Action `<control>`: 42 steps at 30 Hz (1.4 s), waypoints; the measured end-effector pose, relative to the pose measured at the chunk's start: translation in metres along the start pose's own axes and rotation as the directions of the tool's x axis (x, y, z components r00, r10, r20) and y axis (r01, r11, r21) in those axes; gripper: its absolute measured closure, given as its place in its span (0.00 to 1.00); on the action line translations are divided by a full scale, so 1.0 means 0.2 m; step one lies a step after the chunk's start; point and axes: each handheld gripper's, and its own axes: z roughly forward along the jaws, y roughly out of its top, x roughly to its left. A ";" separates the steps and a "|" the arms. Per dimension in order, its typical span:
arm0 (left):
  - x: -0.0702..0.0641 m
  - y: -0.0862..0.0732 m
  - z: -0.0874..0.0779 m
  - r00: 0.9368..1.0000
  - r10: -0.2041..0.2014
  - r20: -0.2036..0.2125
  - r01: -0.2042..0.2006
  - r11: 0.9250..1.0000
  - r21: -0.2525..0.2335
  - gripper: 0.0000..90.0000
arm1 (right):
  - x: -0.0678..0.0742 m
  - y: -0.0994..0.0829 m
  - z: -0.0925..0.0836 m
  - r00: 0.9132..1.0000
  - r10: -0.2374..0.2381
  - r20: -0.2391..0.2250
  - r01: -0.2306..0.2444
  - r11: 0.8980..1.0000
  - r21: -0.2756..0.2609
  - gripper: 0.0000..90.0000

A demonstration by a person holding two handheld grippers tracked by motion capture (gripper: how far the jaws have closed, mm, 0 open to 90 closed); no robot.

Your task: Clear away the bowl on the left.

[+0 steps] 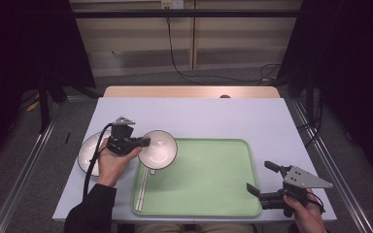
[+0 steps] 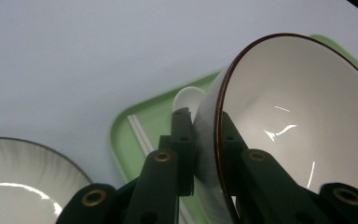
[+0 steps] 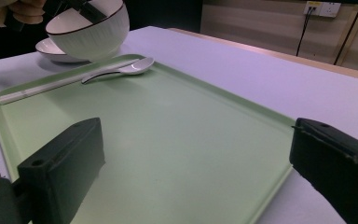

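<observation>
- White ceramic is what your left claw (image 1: 144,142) holds: the bowl (image 1: 158,149) is pinched at its rim, one jaw inside and one jaw outside the wall, as the left gripper view shows.
- You carry the bowl in the air, above the far left corner of the green tray (image 1: 213,174), and it hangs tilted from the claw.
- Under the bowl lie a white spoon (image 3: 121,70) and a pair of white chopsticks (image 3: 51,86); both rest on the tray along its left edge, with their long axis parallel to that edge.
- Just to the left of the tray, on the table (image 1: 199,116), a white plate (image 1: 88,154) stays close behind your left hand (image 1: 110,162).
- Your right claw (image 1: 264,177) is open and empty; it waits over the right near corner of the tray, well apart from the bowl.
- For the next move, I think the free middle of the tray lies to the right of the bowl, so your left hand is the nearer one to put it down there, clear of the spoon.
</observation>
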 end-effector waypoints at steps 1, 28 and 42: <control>-0.01 0.01 0.01 1.000 0.003 0.002 -0.003 1.000 -0.001 0.91 | 0.00 0.00 0.00 1.000 -0.002 0.000 0.002 1.000 -0.001 0.03; -0.20 0.16 0.26 0.996 0.021 0.090 -0.022 1.000 0.012 0.91 | -0.01 -0.01 0.00 1.000 -0.004 0.015 0.004 1.000 0.004 0.03; -0.26 0.25 0.41 0.994 0.030 0.107 -0.036 0.998 0.057 0.91 | -0.01 -0.01 0.00 1.000 0.002 0.018 -0.002 1.000 0.002 0.03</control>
